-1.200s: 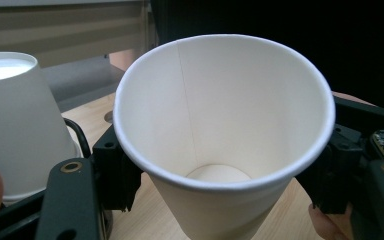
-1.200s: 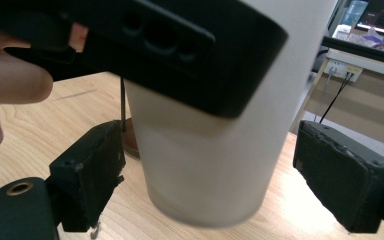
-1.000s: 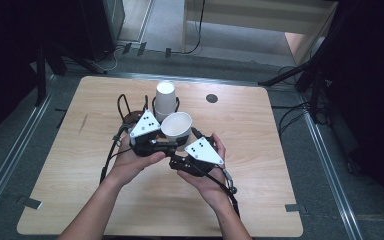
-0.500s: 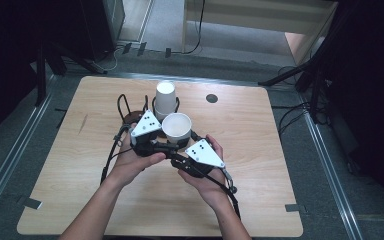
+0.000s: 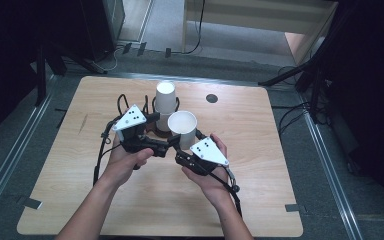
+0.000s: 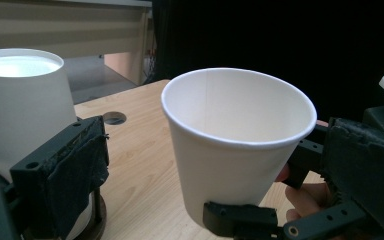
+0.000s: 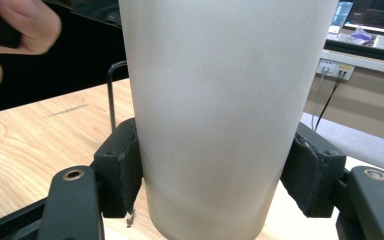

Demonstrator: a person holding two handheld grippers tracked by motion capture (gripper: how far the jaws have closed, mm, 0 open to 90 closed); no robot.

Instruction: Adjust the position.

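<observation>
Tongs on the right now clamp the upright white paper cup, just before the inverted white cup stack; left tongs have just opened wide, hand-over done, placing remains.

— What stands on the wooden table?
— A round dark hole is near its far edge. Two grey tape marks lie at its near corners.
— And beyond the table?
— A grey floor with black cables.
</observation>
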